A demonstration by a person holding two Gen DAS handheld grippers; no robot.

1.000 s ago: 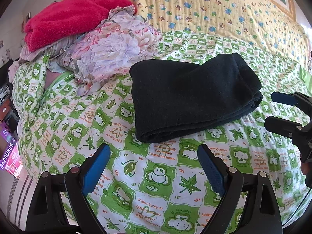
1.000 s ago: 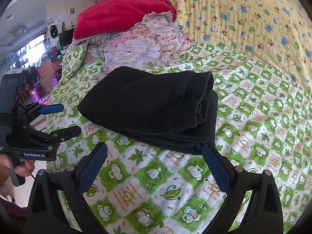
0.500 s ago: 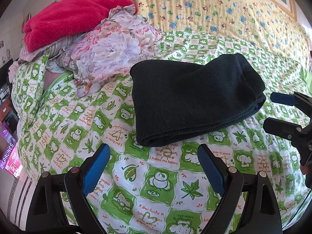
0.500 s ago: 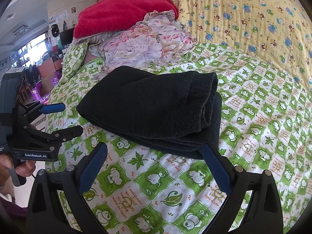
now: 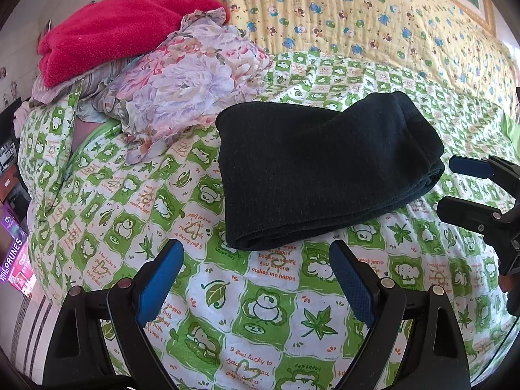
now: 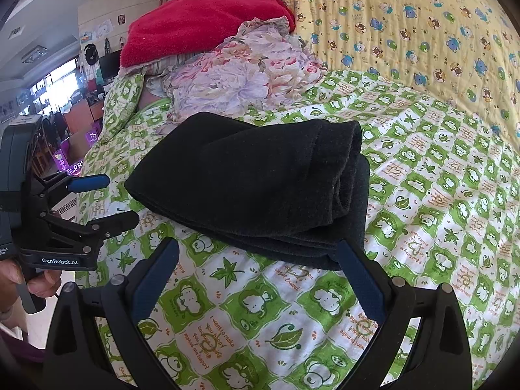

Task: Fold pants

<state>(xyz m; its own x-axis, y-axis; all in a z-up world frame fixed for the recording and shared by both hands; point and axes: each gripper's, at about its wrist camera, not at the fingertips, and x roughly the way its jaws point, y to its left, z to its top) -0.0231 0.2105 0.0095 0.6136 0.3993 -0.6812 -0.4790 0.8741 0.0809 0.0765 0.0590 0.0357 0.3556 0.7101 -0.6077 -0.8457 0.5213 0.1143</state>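
lying folded: pants (image 5: 318,169) | grippers spread, empty | hand (image 6: 35,281) only right view

At the right edge of the left wrist view, the right gripper (image 5: 455,183) was cut off behind its fingers. A purple box (image 5: 14,261) at lower left was cropped, its lettering partial. In the right wrist view, the hand (image 6: 29,279) at lower left showed only partly. Distant room clutter (image 6: 48,97) at upper left was too small to tell.

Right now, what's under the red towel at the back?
The red towel tops a pile: striped cloth directly beneath, a floral cloth beside and below. Whatever lies deeper is covered.
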